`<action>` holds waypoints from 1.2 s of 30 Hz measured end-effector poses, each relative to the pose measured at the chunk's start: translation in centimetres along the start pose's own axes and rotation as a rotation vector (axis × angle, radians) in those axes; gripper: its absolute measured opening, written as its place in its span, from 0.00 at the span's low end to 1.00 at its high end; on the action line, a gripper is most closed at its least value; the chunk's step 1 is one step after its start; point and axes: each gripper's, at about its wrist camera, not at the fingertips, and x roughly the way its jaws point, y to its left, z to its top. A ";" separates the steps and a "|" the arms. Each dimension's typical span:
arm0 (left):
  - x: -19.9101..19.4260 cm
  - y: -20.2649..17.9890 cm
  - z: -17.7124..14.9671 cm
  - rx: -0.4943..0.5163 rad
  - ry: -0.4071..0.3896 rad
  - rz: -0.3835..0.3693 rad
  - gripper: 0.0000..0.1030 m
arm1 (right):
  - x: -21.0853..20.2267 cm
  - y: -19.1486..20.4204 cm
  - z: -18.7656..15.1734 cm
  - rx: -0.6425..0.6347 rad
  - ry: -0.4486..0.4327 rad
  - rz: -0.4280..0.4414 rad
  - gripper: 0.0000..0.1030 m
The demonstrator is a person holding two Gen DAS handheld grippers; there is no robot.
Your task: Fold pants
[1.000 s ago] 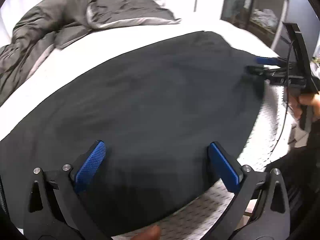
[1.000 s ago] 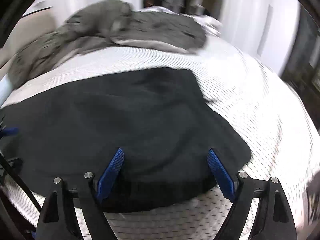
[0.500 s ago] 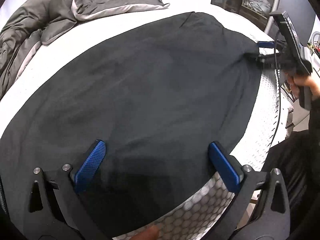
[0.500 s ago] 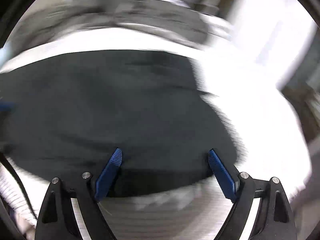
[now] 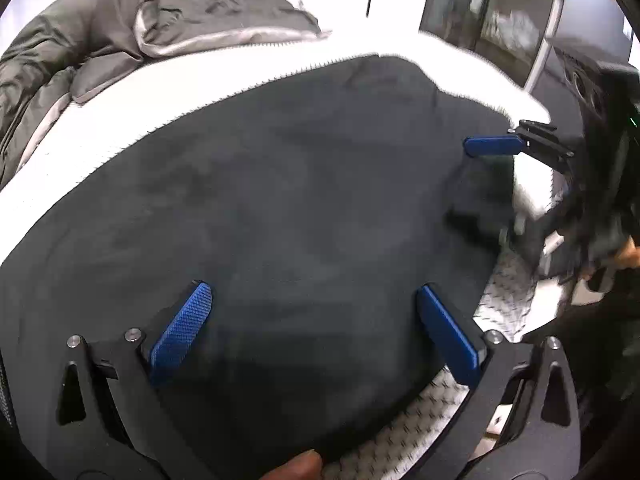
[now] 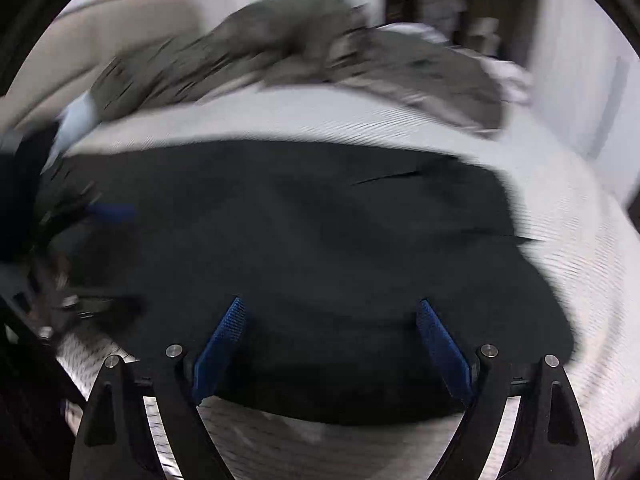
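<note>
1. Right now the black pants point(image 5: 304, 208) lie spread flat on the white bed point(image 5: 168, 96), covering most of the near half of it.
2. Beyond the pants, at the far end of the bed, a grey blanket point(image 5: 120, 32) sits bunched in a heap, apart from the pants with a strip of bare white cover between them.
3. Seen from the left wrist, the left gripper point(image 5: 316, 332) has its two blue pads spread wide, one on each side, over the near part of the pants; nothing is pinched between them.
4. Whether those pads touch the cloth cannot be told.
5. At the bottom edge of the left wrist view, a fingertip point(image 5: 296, 468) shows just below the near hem of the pants.
6. Just past that hem, the patterned bed cover shows bare at the near right of the pants.
7. Seen from the right wrist, the right gripper point(image 6: 332, 344) also has its blue pads standing wide apart, over the near edge of the pants, with no cloth caught between them.
8. From the left wrist the right gripper point(image 5: 496, 168) appears at the right-hand edge of the pants, one blue pad lying over the cloth there; the rest is blurred.
9. From the right wrist view, the left gripper point(image 6: 104, 240) is only a dark blur with a blue streak at the left side of the pants.
10. Right of the bed, past the pants, stands a dark glass-fronted cabinet point(image 5: 492, 16).
</note>
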 end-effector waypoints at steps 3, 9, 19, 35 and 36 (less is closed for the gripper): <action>0.7 0.2 0.0 0.006 0.024 0.018 1.00 | 1.9 1.2 -0.8 -0.093 0.067 -0.055 0.86; -0.1 3.4 -0.8 -0.044 0.067 0.012 1.00 | 0.6 -8.3 -2.3 0.210 0.076 -0.372 0.86; -1.5 6.7 3.5 -0.164 -0.086 0.080 1.00 | -2.8 -6.1 0.9 0.236 -0.110 -0.163 0.87; 4.2 11.2 4.4 -0.170 0.078 0.203 1.00 | 4.1 -10.9 0.8 0.301 0.089 -0.302 0.87; 3.8 10.9 4.4 -0.173 0.073 0.215 1.00 | 3.7 -11.1 0.7 0.316 0.082 -0.290 0.87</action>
